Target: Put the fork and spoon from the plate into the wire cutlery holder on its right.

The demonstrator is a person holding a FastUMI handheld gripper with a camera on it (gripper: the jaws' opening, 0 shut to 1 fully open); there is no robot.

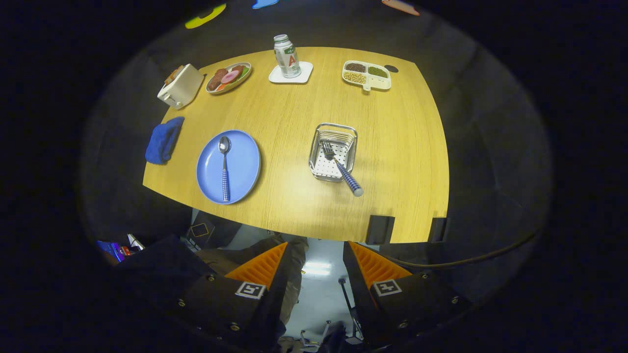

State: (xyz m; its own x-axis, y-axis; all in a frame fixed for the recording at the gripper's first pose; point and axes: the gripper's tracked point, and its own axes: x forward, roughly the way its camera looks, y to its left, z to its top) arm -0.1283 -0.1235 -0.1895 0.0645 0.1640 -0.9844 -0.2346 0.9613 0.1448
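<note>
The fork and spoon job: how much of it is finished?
About half. The checked-handled fork already rests in the wire cutlery holder, handle sticking out over its near rim. Nothing is in hand: the gripper hangs open, back from the wooden table. Left to do: the checked-handled spoon lying on the round blue plate.

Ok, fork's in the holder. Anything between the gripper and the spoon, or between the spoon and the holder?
Nothing visible. The gripper is open, held back off the table's near edge. The spoon lies alone on the blue plate, and only bare tabletop separates it from the wire holder, where the fork leans.
</note>
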